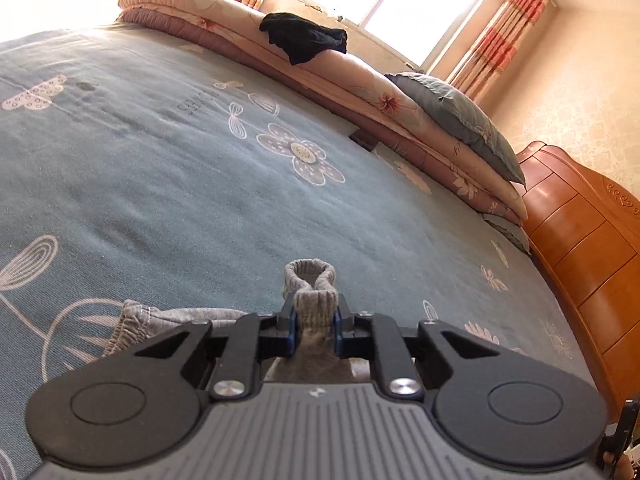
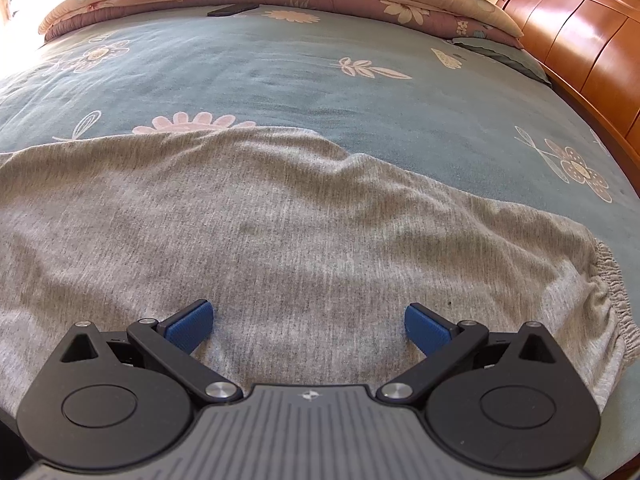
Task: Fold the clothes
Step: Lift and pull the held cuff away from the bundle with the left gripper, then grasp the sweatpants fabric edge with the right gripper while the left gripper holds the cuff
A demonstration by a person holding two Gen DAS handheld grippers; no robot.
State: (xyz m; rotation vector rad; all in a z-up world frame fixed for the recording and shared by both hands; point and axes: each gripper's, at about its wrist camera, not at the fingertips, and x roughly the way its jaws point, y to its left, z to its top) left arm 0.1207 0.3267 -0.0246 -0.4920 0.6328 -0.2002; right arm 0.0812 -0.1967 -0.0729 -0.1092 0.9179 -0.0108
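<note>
Left gripper (image 1: 315, 322): jaws drawn in close, blue pads pinching a bunched ribbed cuff (image 1: 309, 276) of the grey garment (image 2: 256, 232). The cuff loops up past the fingertips; a strip of the same cloth runs back between the fingers toward the camera. Grip looks firm, with cloth filling the whole gap.

Right gripper (image 2: 308, 322): jaws spread wide, nothing between the pads. It hangs over the middle of the garment, fingers pointing down at the cloth. Cannot tell whether the tips touch the fabric.

Progress, as judged: early. The garment lies mostly spread in a single broad sheet, with no finished fold showing in either view. One end is taken up by the left gripper; the right has yet to take hold. Left to do: get a second grip, carry the cloth over itself, flatten, and repeat until compact.

Garment: heathered grey knit, soft, with shallow wrinkles and a low ridge running across its far edge. An elastic gathered hem (image 2: 612, 292) sits at the right side in the right wrist view; another gathered band (image 1: 134, 320) shows just left of the left gripper. Probably joggers or a sweatshirt; which one I cannot say.

Location: on the blue flower-printed bedsheet (image 1: 160, 168), at its near side. Farther off, well apart: folded pink quilts (image 1: 360, 92) along the far edge with a dark garment (image 1: 304, 38) on top, a grey pillow (image 1: 460, 116), and a wooden headboard (image 1: 580, 220) to the right.
</note>
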